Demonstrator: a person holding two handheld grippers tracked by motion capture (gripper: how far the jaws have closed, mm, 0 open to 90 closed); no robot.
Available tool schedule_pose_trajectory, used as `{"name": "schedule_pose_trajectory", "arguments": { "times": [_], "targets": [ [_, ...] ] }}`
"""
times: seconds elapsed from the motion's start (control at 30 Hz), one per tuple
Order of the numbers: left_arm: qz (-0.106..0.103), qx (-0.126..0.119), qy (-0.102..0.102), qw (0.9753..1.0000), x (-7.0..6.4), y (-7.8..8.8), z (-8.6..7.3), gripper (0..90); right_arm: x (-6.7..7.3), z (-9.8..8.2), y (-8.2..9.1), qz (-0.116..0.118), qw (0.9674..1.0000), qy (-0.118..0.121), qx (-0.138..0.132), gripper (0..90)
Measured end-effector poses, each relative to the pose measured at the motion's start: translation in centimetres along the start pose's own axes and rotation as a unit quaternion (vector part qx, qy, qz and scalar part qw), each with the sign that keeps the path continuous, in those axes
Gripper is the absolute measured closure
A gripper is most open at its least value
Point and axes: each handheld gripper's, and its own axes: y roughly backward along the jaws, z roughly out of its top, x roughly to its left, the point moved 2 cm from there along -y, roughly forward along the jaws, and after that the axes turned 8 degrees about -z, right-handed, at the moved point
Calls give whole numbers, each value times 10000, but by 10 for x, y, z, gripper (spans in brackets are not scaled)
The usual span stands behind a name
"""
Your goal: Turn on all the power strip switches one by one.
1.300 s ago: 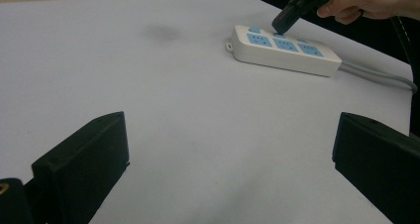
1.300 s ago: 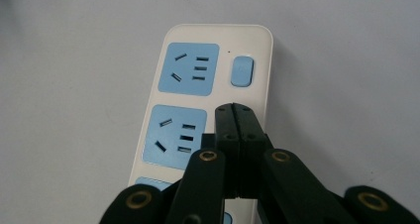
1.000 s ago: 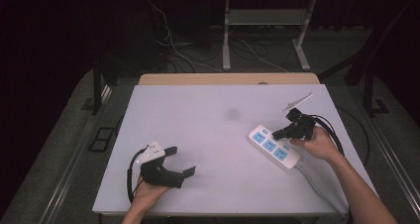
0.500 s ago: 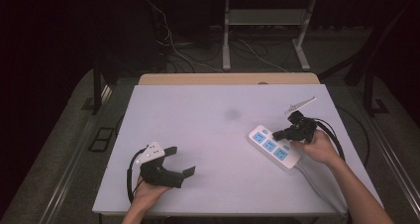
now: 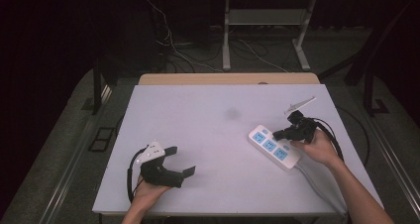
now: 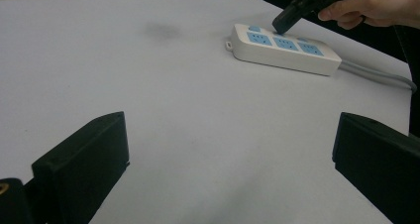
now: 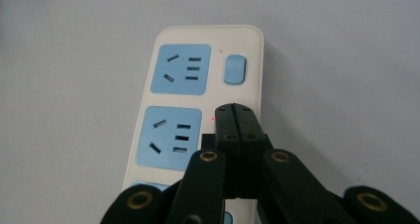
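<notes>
A white power strip with blue sockets lies on the right side of the table. My right gripper is shut with nothing in it. In the right gripper view its joined tips point down at the strip's right edge beside the middle socket, just below a blue switch. A tiny red light glows next to the tips. Whether they touch the strip I cannot tell. My left gripper rests open at the front left, jaws wide apart over bare table.
The strip's grey cable runs off toward the front right corner. The left gripper view shows the strip and the right gripper farther off. A faint dark smudge marks the table's middle. Desk legs and cables stand beyond the far edge.
The right hand has shifted only slightly over the power strip. The left gripper has not moved.
</notes>
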Motion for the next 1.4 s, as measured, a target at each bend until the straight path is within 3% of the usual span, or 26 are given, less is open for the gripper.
{"name": "schedule_pose_trajectory", "arguments": {
  "times": [0.3,0.83,1.4],
  "targets": [
    [-4,5,9,10000,0,0,0,0,1,3,7,48,10000,6,-55,900],
    [2,-35,3,10000,0,1,0,0,4,25,27,54,9996,138,-229,900],
    [-12,-35,-4,10000,1,1,1,0,3,44,24,47,9996,222,-166,900]
  ]
}}
